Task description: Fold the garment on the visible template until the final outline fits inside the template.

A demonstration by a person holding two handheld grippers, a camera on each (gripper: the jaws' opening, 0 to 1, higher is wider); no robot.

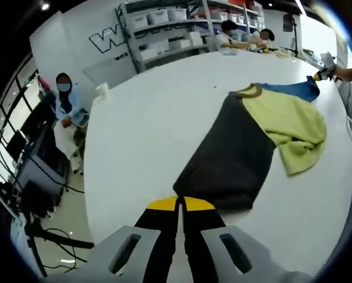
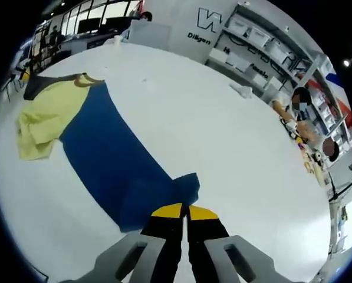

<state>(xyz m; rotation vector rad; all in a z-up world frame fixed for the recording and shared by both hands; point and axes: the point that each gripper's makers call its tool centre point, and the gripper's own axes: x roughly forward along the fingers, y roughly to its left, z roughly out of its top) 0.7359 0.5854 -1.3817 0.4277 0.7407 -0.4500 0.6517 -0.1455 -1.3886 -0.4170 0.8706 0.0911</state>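
- On the white counter a colour-block T-shirt is spread flat, its soft knit seen from opposite ends in the two views.
- In the left gripper view the nearest panel is charcoal and roughly trapezoid, with a yellow-green sleeve and chest part rumpled to its right and a blue strip beyond the tan ribbed collar.
- In the right gripper view the same T-shirt is shown as a long blue panel running toward the camera, with the yellow-green sleeve folded and creased at the far left and a sliver of charcoal past the collar.
- The left gripper is seen with its yellow-tipped black jaws pressed together at the hem of the charcoal panel; whether cloth is pinched between them cannot be told.
- The right gripper is likewise seen with its jaws brought together at the blue corner, which is slightly lifted and folded; a grip on it cannot be confirmed.
- No template outline can be made out on the smooth, matte counter.
- A seated person in a light top is seen off the counter's edge, and metal shelving with white storage bins lines a wall bearing large lettering.
- Other people at the far end are small and indistinct.
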